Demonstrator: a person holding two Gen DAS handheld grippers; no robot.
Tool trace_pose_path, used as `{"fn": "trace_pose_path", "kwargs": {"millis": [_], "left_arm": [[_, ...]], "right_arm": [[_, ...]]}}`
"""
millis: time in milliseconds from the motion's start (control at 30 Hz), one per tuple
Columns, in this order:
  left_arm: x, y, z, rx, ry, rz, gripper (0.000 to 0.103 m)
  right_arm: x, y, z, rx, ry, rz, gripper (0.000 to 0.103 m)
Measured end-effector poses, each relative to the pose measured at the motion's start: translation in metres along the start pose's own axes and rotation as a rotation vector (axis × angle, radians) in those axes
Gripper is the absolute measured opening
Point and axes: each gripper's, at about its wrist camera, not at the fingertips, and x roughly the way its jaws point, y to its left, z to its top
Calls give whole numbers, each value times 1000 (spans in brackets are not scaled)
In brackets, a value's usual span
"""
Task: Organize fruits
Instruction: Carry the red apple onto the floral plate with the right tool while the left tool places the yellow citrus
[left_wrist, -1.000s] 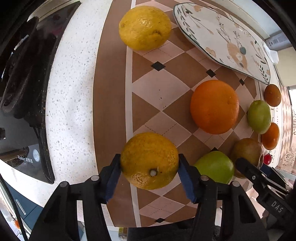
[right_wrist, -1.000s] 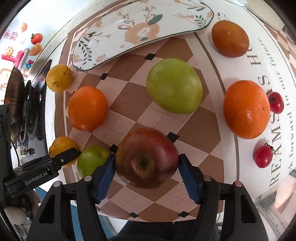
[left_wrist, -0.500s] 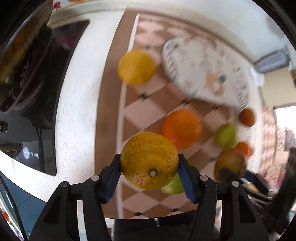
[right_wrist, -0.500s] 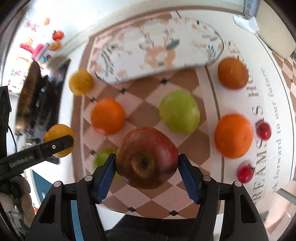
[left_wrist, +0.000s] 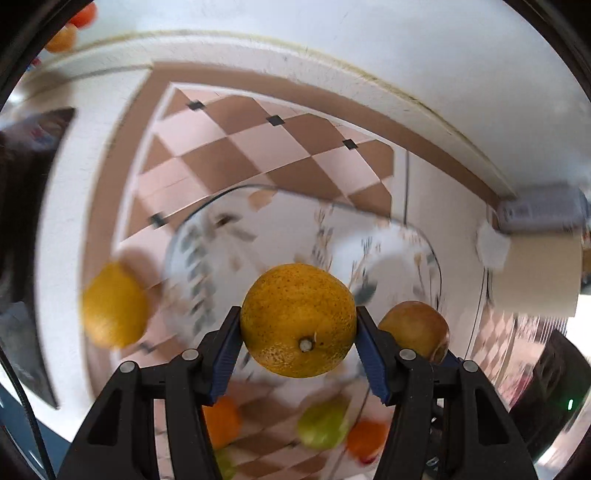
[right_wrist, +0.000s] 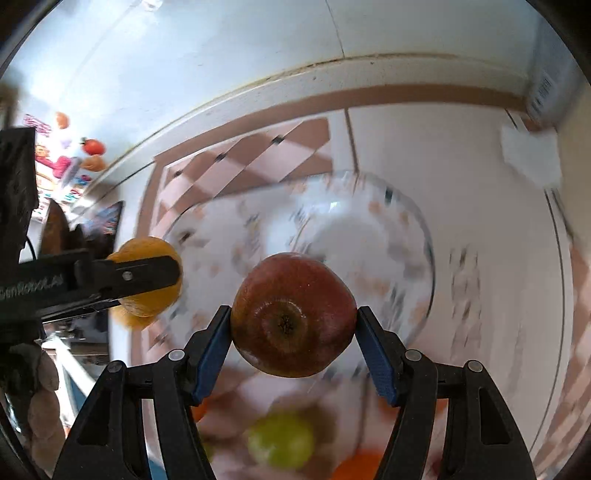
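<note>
Gripping orange (left_wrist: 298, 319) in left tongs (left_wrist: 298, 347); apple (right_wrist: 293, 314) in right tongs (right_wrist: 294, 347).

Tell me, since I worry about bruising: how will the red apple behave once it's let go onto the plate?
The red apple is round, so it will probably roll on the shallow floral plate. It looks firm between the right hand-held gripper's pads, so likely stiff. Its glossy skin may be slippery.

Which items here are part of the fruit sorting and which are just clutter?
Job:
yellow citrus in left gripper
red apple in right gripper
floral plate
loose yellow citrus
green fruit

Lying about:
checkered mat
wall magnets
white paper scrap
</note>
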Motion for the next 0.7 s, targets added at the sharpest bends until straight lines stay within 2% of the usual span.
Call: {"fn": "trace_pose_path", "kwargs": {"millis": [133, 233, 367, 567, 600, 667, 700], "left_arm": [[34, 1, 30, -90, 58, -31, 56], [48, 3, 41, -119, 77, -19, 56], [54, 2, 43, -129, 104, -6, 57], [61, -7, 45, -92, 113, 28, 57], [59, -9, 44, -87, 107, 29, 59], [55, -19, 43, -65, 92, 45, 80], [53, -22, 44, -50, 84, 60, 85]], "right_arm": [[24, -18, 36, -27, 25, -20, 69], [34, -23, 50, -63, 44, -31, 69], [39, -27, 56, -91, 73, -20, 69], [40, -35, 59, -61, 116, 9, 71], [39, -35, 59, -66, 115, -2, 76], [36, -37, 59, -61, 117, -20, 83], [36, -36, 60, -54, 117, -23, 88]]}}
